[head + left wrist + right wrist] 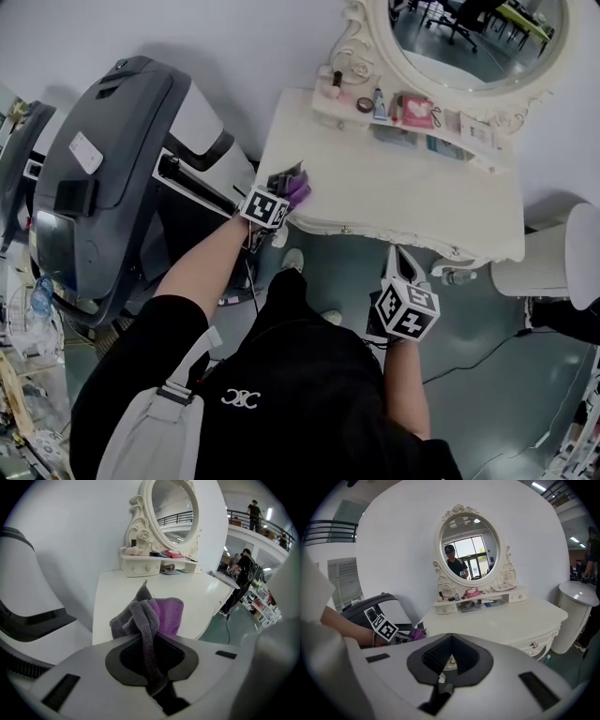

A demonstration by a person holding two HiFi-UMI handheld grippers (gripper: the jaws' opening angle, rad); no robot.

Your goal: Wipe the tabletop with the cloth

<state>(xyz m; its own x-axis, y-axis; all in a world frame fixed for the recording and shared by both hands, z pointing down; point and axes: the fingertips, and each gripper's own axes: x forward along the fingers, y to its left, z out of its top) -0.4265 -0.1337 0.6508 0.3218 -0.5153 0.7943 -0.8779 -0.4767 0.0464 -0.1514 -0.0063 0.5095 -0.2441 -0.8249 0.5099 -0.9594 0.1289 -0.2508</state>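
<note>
Holding the cloth (165, 615) over the tabletop's (199, 597) near-left corner, left gripper (152, 645) clamps 1 bunched fold; dragging could pull it free. Right gripper (446, 662) hangs closed, empty, off the tabletop.

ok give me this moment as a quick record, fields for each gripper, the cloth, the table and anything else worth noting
left gripper: shut on the cloth, at the tabletop's left front corner
cloth: grey and purple, bunched, sticking out past the jaws; contact with the top unclear
right gripper: jaws together, nothing held, in front of the table's front edge, over the floor
tabletop: white, mostly bare
shelf: at the back under the mirror, holds small items
wiping: no stroke evident
</note>
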